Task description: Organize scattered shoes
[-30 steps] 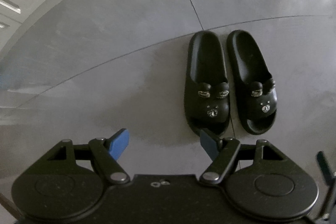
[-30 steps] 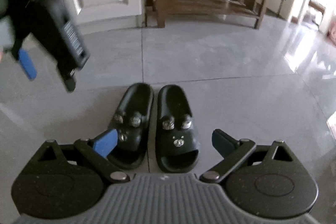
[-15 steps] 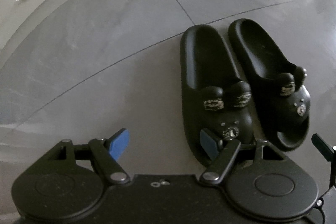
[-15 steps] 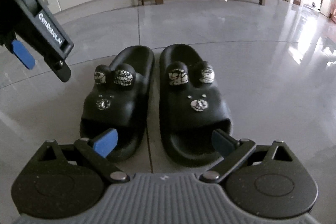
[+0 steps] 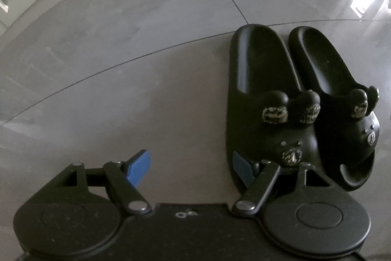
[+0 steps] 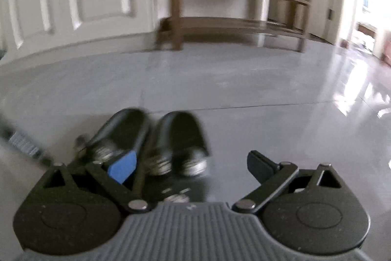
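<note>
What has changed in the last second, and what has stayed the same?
Both grippers came down close to the black slippers: the left gripper now has its right finger at the nearer slipper's toe, and the right gripper frames the other. Nothing is gripped; both jaws remain open, and the pair stays side by side on the floor.

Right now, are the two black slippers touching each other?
Touching. In the left wrist view, the left slipper and the right slipper press side by side at the straps, with no floor visible between them there.
</note>
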A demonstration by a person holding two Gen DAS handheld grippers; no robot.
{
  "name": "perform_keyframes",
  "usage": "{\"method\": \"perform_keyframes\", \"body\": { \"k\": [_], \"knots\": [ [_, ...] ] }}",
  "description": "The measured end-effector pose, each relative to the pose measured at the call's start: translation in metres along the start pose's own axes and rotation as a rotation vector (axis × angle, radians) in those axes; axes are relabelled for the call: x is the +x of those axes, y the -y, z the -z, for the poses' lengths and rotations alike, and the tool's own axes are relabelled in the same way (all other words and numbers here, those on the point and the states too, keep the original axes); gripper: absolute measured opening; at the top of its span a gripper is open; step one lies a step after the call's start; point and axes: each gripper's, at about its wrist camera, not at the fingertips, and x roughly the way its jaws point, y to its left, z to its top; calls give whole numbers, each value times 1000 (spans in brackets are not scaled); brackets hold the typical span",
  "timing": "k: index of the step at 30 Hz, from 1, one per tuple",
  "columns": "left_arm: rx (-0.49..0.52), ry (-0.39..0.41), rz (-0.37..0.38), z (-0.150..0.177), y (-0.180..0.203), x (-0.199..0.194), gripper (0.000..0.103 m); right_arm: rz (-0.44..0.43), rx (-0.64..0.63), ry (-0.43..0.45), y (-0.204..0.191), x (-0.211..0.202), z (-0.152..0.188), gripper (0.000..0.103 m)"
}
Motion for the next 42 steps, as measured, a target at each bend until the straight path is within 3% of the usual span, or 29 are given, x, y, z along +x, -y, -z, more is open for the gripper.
{"method": "perform_keyframes", "body": {
  "k": [3,6,8,11,15,19,25,39,42],
  "knots": [
    [-4,-6,2,2,0,0,75,-24,101,-33,20,13,-10,99],
    [5,6,3,2,3,-6,75,-135,147,-25,24,11,-17,99],
    [7,14,14,1,5,-6,75,-203,123,-25,20,9,-18,99],
    [10,18,26,1,8,-4,75,-232,33,-29,13,8,-17,99],
    [9,14,19,5,5,-2,75,-178,-32,-65,17,16,-14,99],
    [8,12,20,5,0,-2,75,-170,17,-114,38,26,-11,99],
    [8,9,-2,-6,-1,16,75,33,3,-144,48,40,0,99],
    [13,12,-4,12,-2,11,75,-33,-134,32,-64,-18,55,99],
    [7,8,-12,14,-7,9,75,-20,-140,-2,-85,-17,78,99]
  ]
}}
